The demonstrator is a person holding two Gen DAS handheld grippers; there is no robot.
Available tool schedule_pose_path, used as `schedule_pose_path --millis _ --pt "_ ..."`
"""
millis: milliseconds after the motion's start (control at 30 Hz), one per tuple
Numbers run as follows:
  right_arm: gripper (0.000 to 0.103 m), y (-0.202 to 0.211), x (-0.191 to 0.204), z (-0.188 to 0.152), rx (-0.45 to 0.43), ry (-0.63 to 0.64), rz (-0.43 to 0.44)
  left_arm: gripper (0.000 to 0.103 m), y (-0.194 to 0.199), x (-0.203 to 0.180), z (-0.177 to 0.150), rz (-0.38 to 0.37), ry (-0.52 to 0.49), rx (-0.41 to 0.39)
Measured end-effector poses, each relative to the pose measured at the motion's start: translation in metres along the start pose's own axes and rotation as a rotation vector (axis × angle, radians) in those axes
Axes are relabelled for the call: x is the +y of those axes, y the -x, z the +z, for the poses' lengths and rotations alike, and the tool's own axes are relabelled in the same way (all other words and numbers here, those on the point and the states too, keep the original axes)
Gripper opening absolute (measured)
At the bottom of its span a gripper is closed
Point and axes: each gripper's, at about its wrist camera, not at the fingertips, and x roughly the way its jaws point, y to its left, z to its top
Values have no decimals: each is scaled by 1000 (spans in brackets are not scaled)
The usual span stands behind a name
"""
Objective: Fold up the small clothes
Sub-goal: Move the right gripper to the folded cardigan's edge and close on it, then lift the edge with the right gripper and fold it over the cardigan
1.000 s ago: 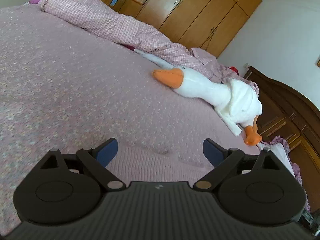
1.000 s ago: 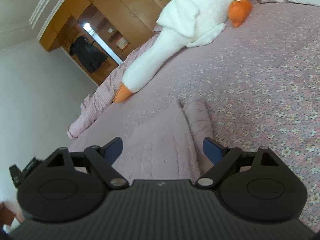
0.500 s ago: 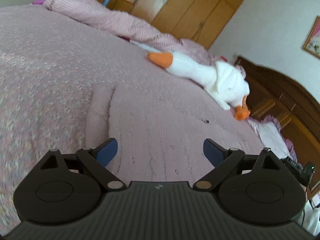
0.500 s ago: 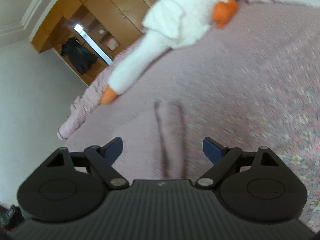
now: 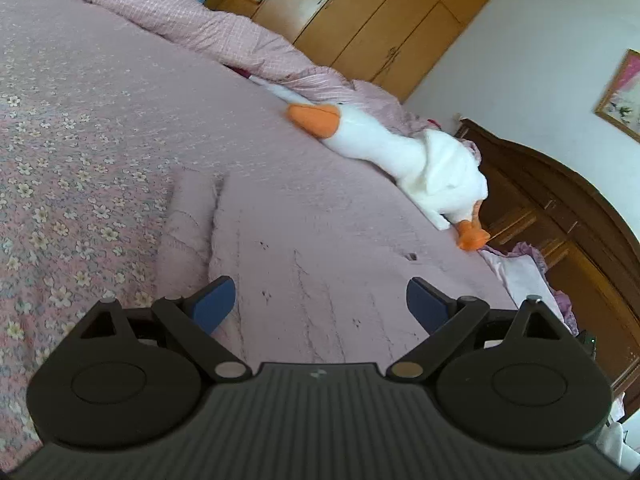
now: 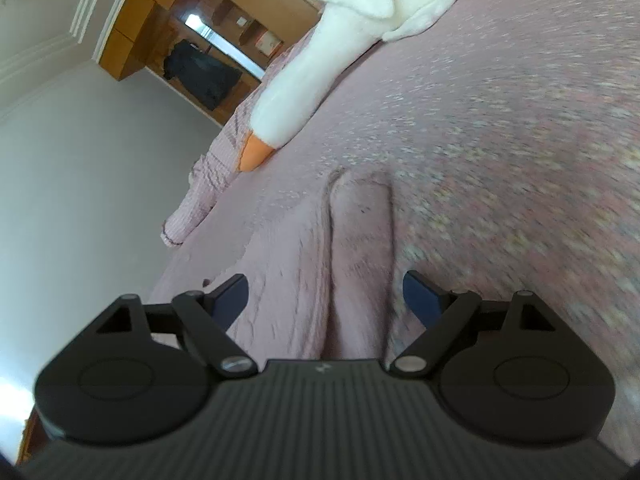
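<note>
Both wrist views skim low across the bed [image 5: 80, 120], sharing the sweater [image 5: 304, 248] and plush goose [image 5: 400, 148].

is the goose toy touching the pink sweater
Apart. The left wrist view shows the goose lying past the sweater, with a strip of bare bedspread between them.

Left tongs [image 5: 322, 306] spread wide above pink knit garment [image 5: 304, 248] on floral bedspread [image 5: 80, 128], goose plush [image 5: 400, 152] beyond.

Pale pink knit garment [image 5: 304, 248], spread flat on bed, sleeve folded alongside
</note>
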Motion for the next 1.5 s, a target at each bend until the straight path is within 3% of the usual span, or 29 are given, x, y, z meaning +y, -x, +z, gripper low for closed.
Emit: schedule_pose_path --millis 233,533,733,833,900,933,1167,1500 --pt "87 -39 3 24 56 -9 46 96 -12 -17 7 11 -58 13" --pt "70 -27 -24 35 73 -148 156 96 -26 -26 3 26 -86 48" --pt "70 -23 -19 34 206 -138 195 96 -32 -25 -2 31 -115 73" --pt "50 -22 -26 34 193 -186 160 96 -32 -21 -2 31 -97 72" --pt "21 -22 -33 32 179 -219 119 96 -32 -21 -2 34 -103 67" --pt "19 -21 -38 31 171 -237 112 96 -32 -22 -2 35 -105 67" --pt "16 -13 -43 24 118 -262 139 96 -33 -23 -4 43 -117 70" --pt "15 -23 -12 17 99 -143 18 96 -31 -31 -2 111 -158 59"
